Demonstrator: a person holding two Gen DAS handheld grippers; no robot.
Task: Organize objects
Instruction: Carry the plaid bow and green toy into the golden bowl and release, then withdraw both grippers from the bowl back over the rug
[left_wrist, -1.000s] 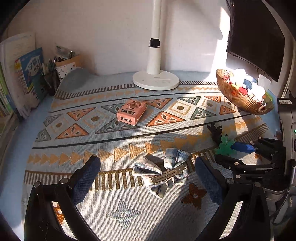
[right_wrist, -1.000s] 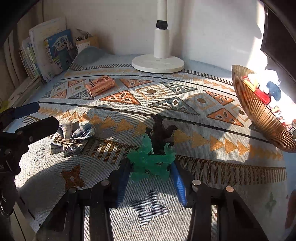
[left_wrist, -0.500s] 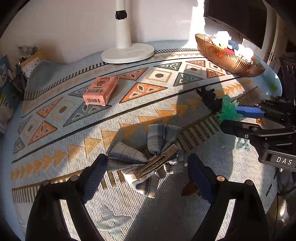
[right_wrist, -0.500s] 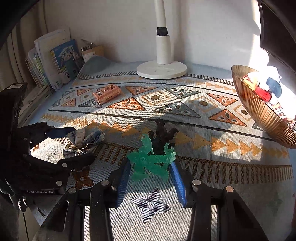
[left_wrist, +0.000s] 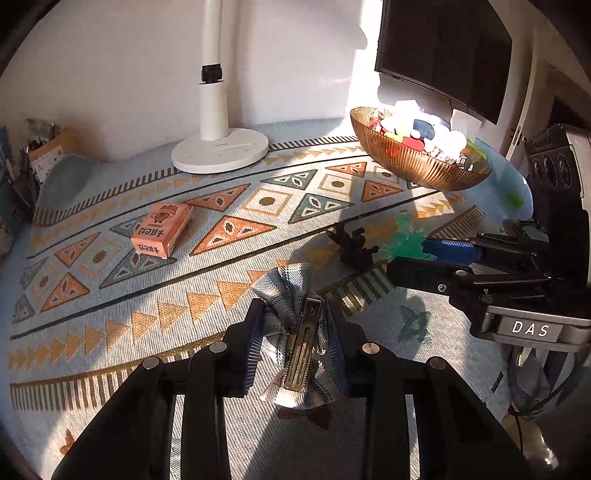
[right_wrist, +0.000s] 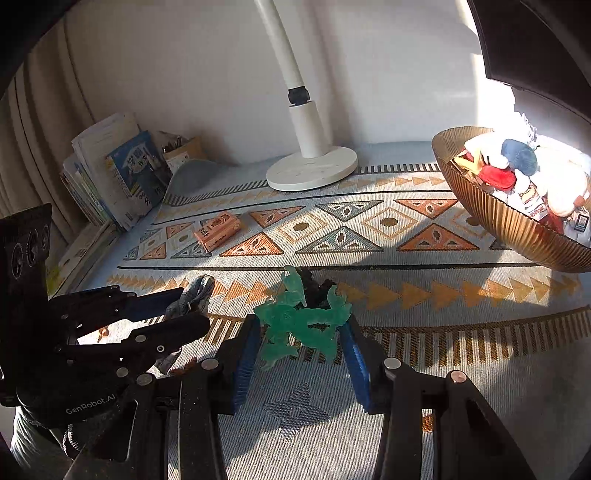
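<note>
My left gripper (left_wrist: 295, 332) is shut on a plaid bow hair clip (left_wrist: 301, 339), its metal clasp facing up between the pads. It shows from the side in the right wrist view (right_wrist: 184, 314). My right gripper (right_wrist: 301, 339) is shut on a translucent green toy figure (right_wrist: 303, 321) and holds it above the mat; it also shows in the left wrist view (left_wrist: 406, 243). A dark toy figure (left_wrist: 352, 247) stands on the patterned mat (left_wrist: 221, 295) just behind the green one. An orange box (left_wrist: 162, 229) lies on the mat to the left.
A ribbed amber bowl (right_wrist: 491, 218) holding several soft toys stands at the right. A white lamp base (right_wrist: 312, 170) stands at the back. Books (right_wrist: 110, 177) and a pen holder (right_wrist: 181, 151) line the back left. A dark monitor (left_wrist: 443, 48) hangs at the upper right.
My left gripper has closed on the bow clip, which was lying loose between open fingers. Both grippers have lifted, the right one keeping the green figure.
</note>
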